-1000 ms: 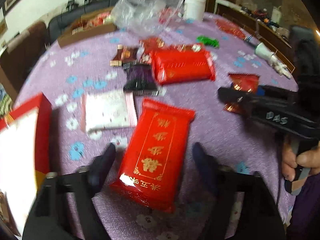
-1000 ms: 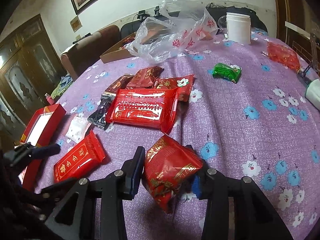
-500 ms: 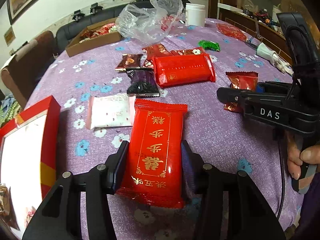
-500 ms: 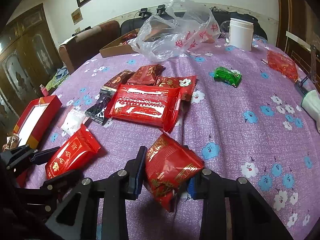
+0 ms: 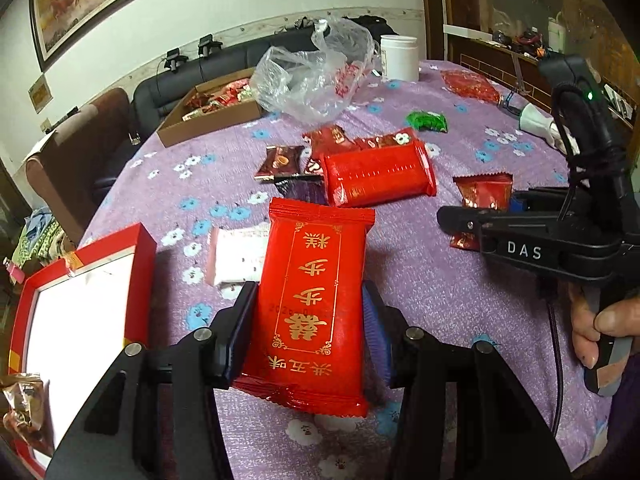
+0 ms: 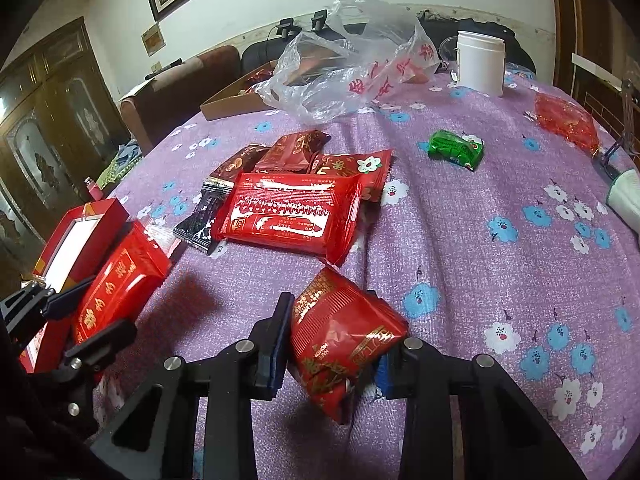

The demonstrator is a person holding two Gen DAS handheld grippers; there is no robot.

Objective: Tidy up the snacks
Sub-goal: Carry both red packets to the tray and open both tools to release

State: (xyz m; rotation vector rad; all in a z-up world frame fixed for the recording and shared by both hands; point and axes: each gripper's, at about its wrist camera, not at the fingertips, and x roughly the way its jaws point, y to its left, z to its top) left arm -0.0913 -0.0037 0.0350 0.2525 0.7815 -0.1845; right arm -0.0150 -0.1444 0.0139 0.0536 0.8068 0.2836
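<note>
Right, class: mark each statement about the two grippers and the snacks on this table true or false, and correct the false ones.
1. The left gripper holds a red packet with gold writing. True.
2. The right gripper is open with nothing in it. False: it is shut on a small red snack bag.
3. The green packet lies inside the red box. False: it lies on the tablecloth.
4. A white jar stands upright. True.

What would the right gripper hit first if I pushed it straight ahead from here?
Probably the large red packet lying flat ahead of the right gripper, which is shut on a small red snack bag. Height above the table is unclear.
</note>
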